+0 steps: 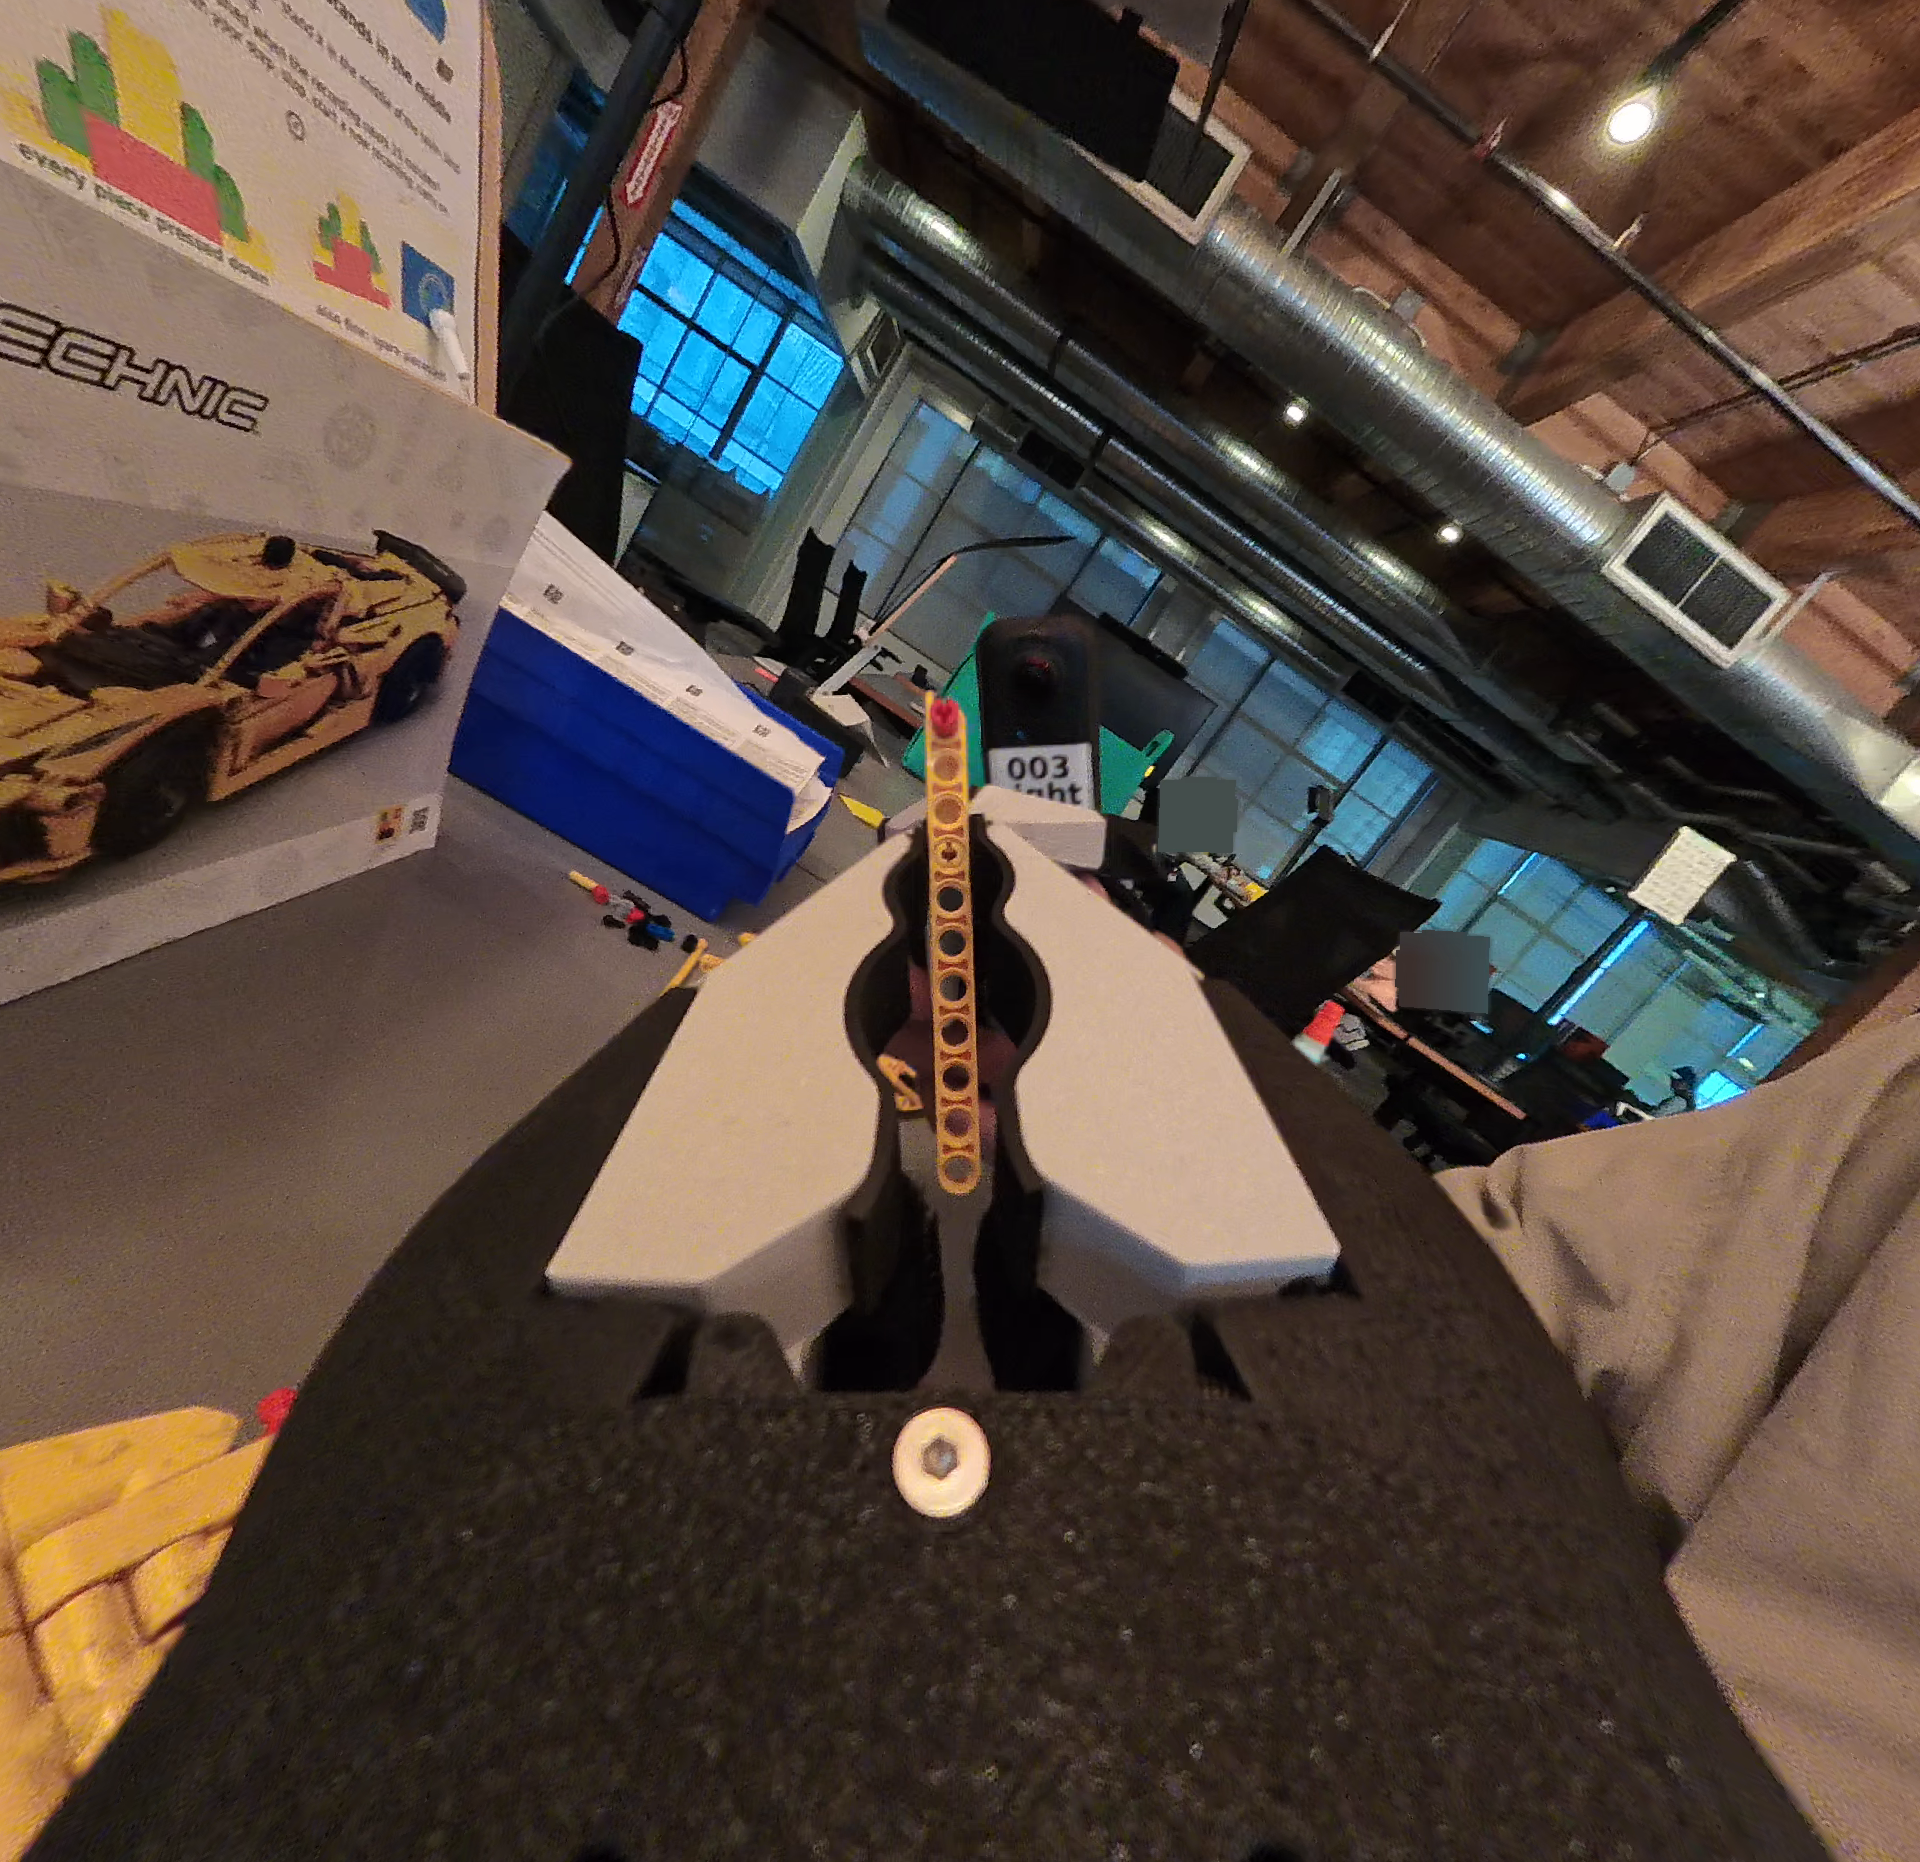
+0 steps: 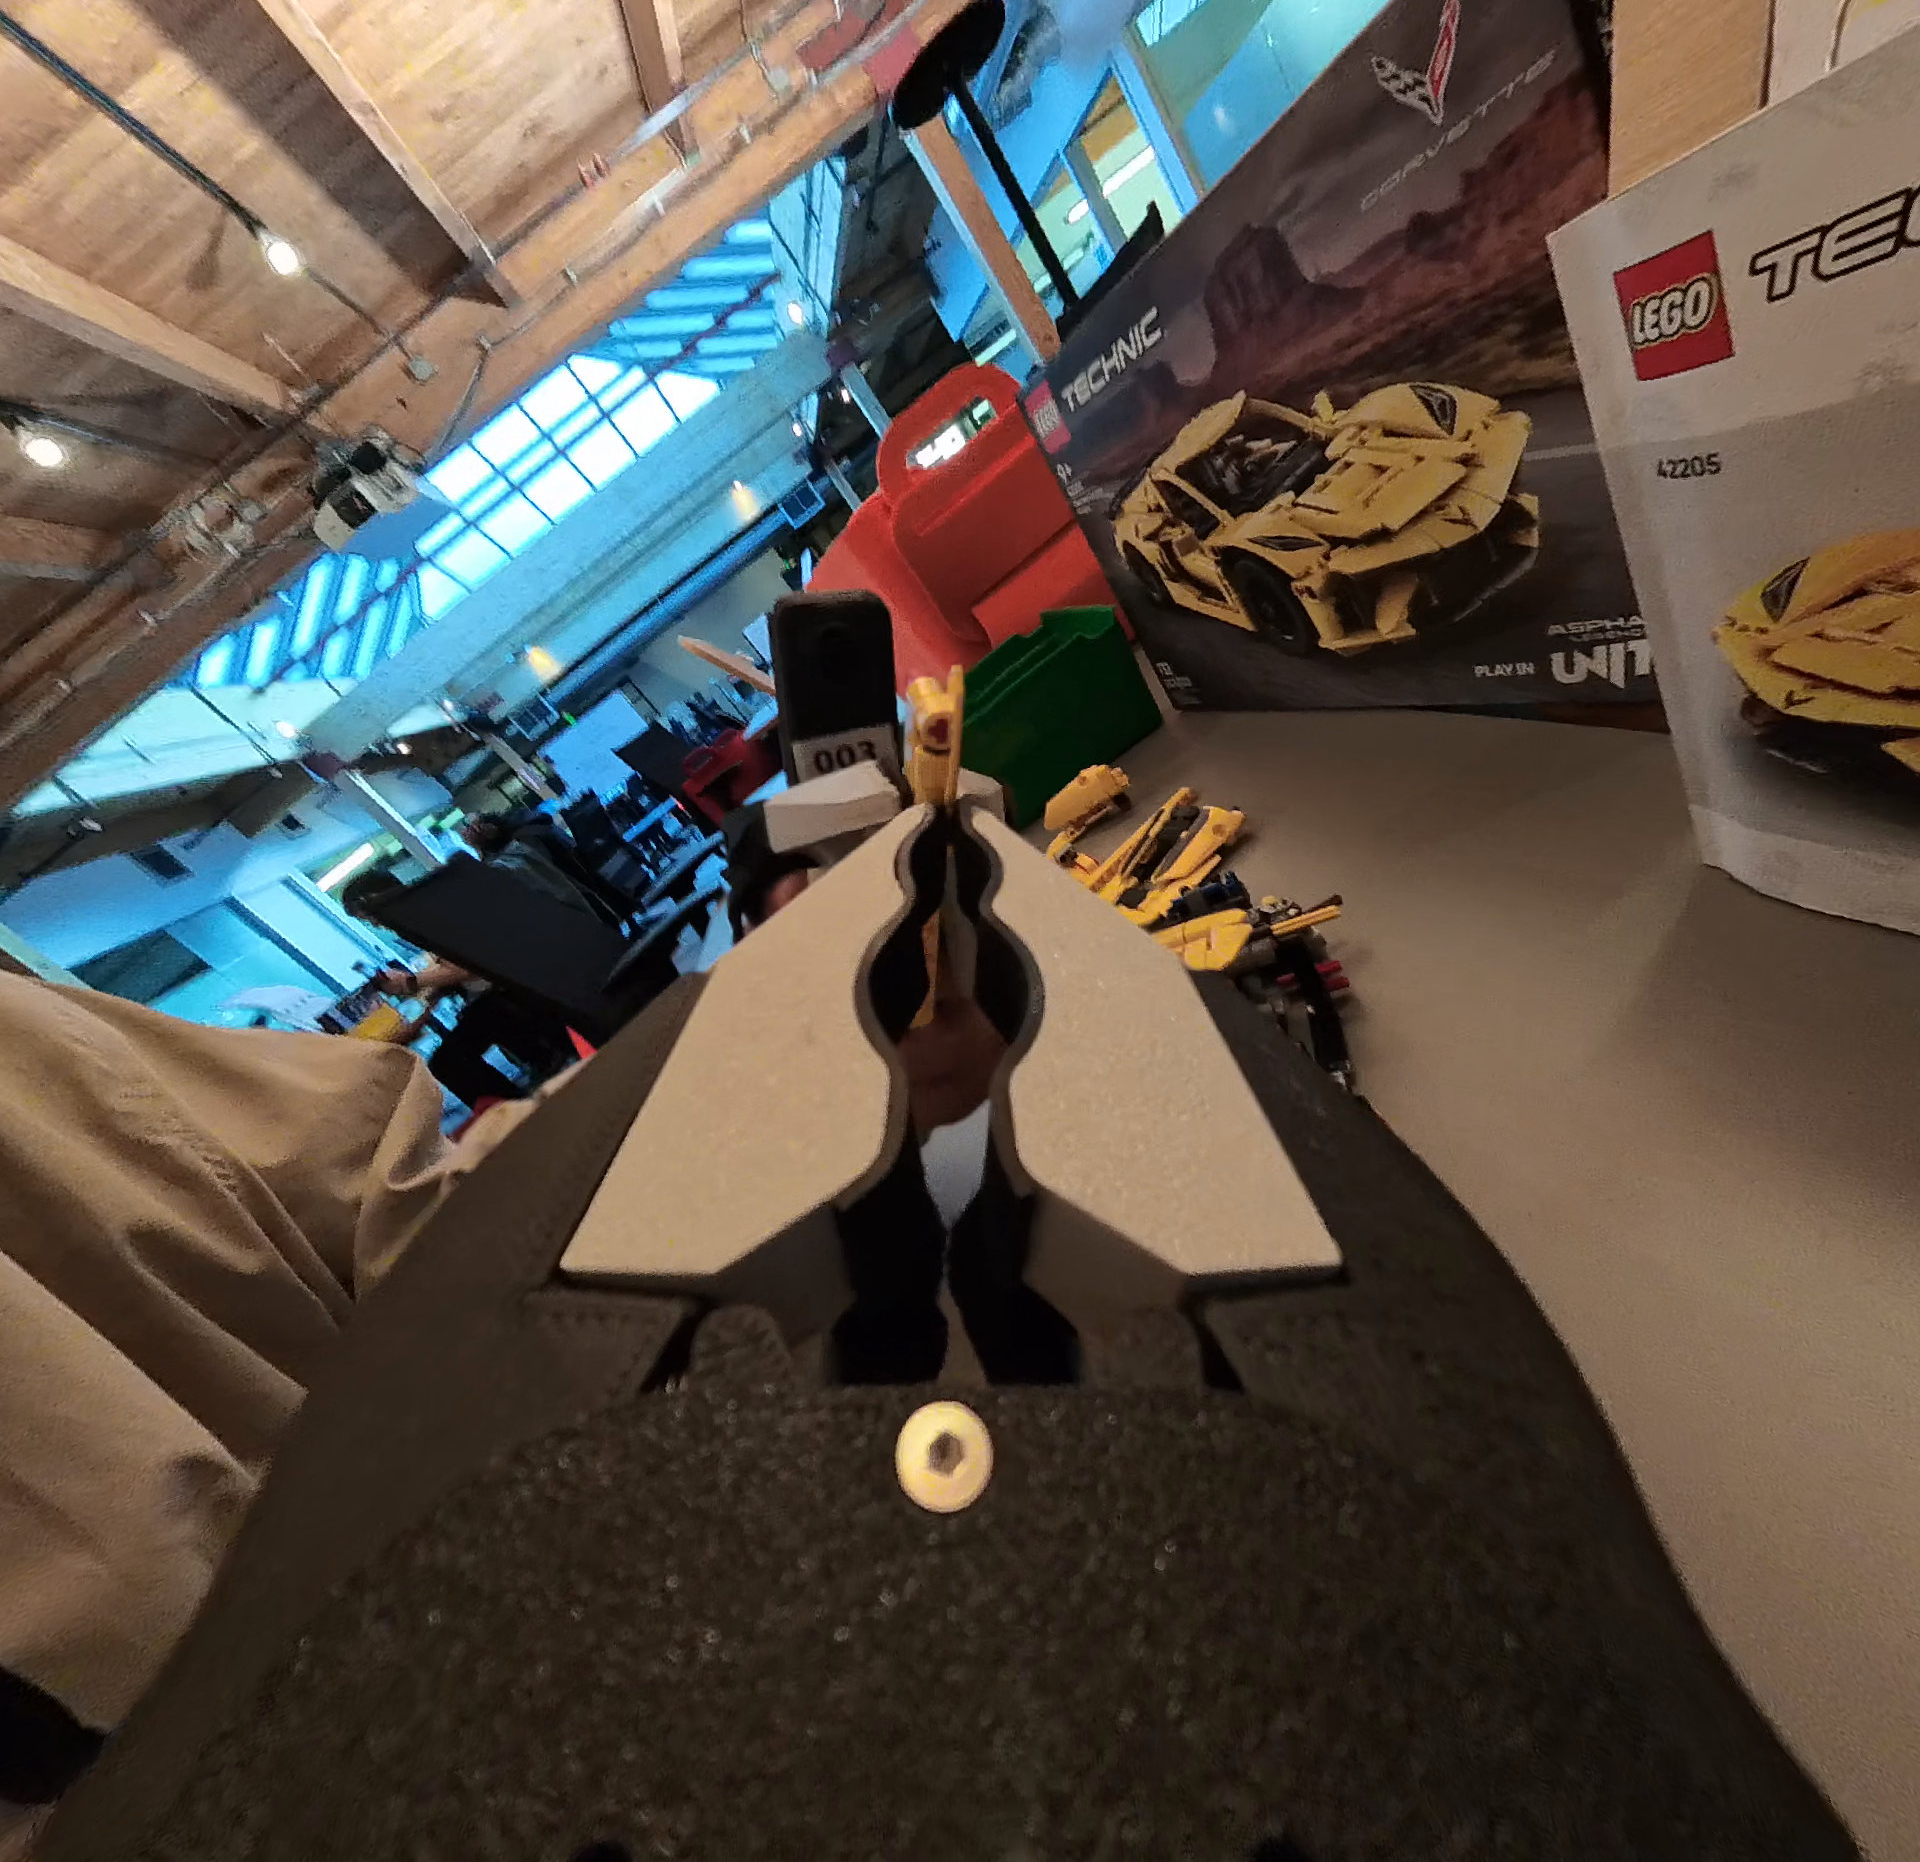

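Note:
My left gripper (image 1: 951, 838) is shut on a long yellow beam with holes (image 1: 951, 939). The beam runs up between the pads and past the fingertips. A red pin (image 1: 943, 716) sits in its far end. My right gripper (image 1: 1039, 825) faces it from the far side, with its tips at the same beam. In the right wrist view my right gripper (image 2: 940, 817) is shut on the yellow beam (image 2: 932, 747). The beam shows edge-on between the pads and sticks out above them with the red pin (image 2: 938, 729). The left gripper's grey fingers (image 2: 831, 804) sit just behind it.
Two toy car set boxes (image 1: 208, 669) (image 2: 1351, 462) stand on the grey table (image 2: 1507, 981). A blue bin (image 1: 623, 752), small loose pieces (image 1: 634, 919), a partly built yellow car (image 2: 1195, 877), a green bin (image 2: 1060, 711) and a red bin (image 2: 956, 545) are there. A beige sleeve (image 1: 1714, 1345) is close by. Left and right tips are no more than a few centimetres apart.

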